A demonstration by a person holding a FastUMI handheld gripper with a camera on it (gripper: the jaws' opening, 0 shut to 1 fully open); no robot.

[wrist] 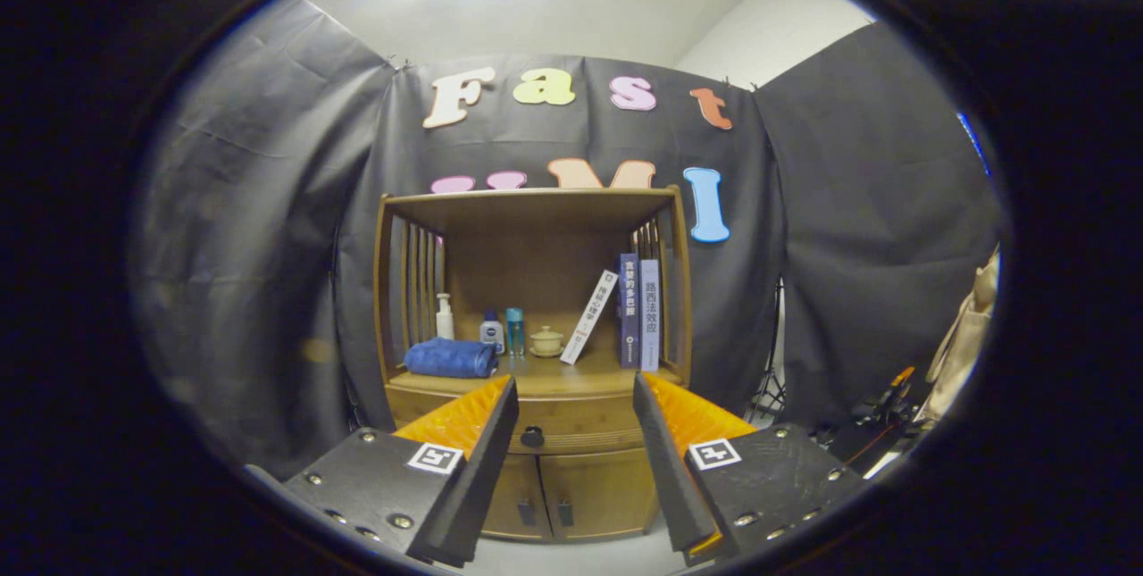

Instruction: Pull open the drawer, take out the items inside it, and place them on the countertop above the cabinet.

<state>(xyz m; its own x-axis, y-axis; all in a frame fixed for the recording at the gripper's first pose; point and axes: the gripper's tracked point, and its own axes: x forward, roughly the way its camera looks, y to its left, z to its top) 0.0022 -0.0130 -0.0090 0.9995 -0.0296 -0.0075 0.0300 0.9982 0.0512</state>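
Two fingers of the claw point(576, 397) stand wide apart and hold nothing, framing the drawer knob point(532, 437) well beyond them, likely to line up a pull. The drawer point(571, 420) is closed below the table point(536, 377), where a blue towel point(450, 358), bottles and books already stand.

The gripper camera faces the wooden cabinet point(536, 362) straight on from a short way back.
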